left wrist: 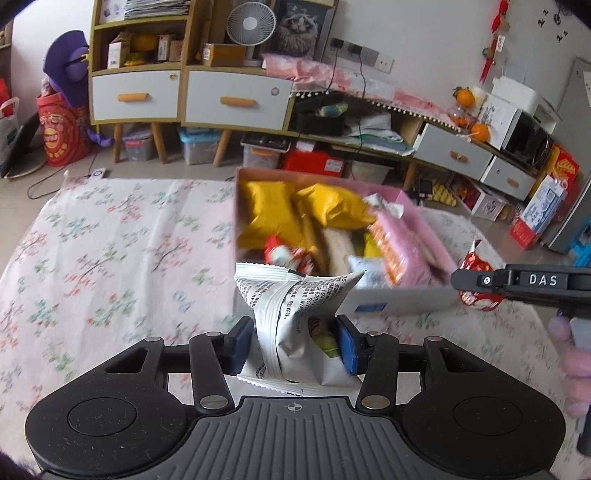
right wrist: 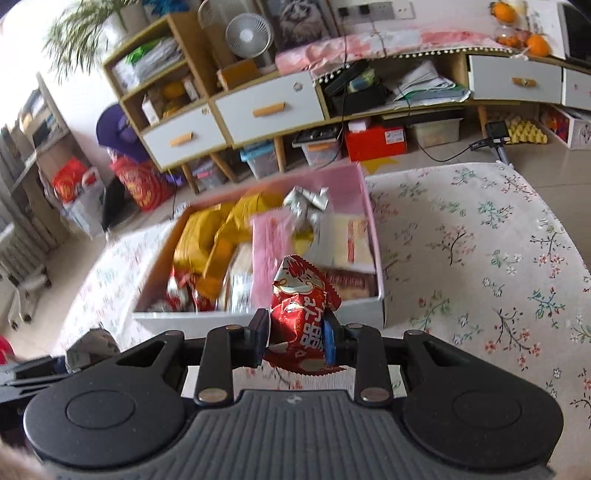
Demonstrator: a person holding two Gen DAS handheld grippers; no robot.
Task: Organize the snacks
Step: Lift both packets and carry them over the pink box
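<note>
My left tool (left wrist: 295, 341) is clamped on a white snack packet (left wrist: 291, 314) printed with black text; both blue pads press into its sides and the packet stands upright between them, its crimped upper edge level with the near wall of the box. My right tool (right wrist: 295, 341) is nearly closed and grips a red snack packet (right wrist: 303, 306) with white lettering, which rises tilted above the fingers. In the left wrist view the right tool (left wrist: 476, 286) enters from the right, carrying the same red packet (left wrist: 480, 266) just beside the near right corner of the box.

The snack box (left wrist: 402, 301), pink inside with white outer walls, stands on the worktop directly beyond both tools. It holds yellow bags (left wrist: 273, 214), a pink packet (left wrist: 402, 240), a silver-wrapped item (right wrist: 306, 203) towards its far side, and red packets (right wrist: 181, 291) at its near left corner. Both held packets are outside the box, at its near wall.

The worktop carries a pale floral cloth (right wrist: 480, 240), bare to the left and right of the box.

Beyond the far edge stands a low wooden cabinet with white drawers (left wrist: 236, 98) and orange handles. A white desk fan (left wrist: 251, 27) and a cat picture (left wrist: 299, 26) sit on top. Storage bins (left wrist: 195, 147) and a red box (right wrist: 376, 142) lie on the floor beneath it. Oranges (left wrist: 465, 96) rest at the right end.
</note>
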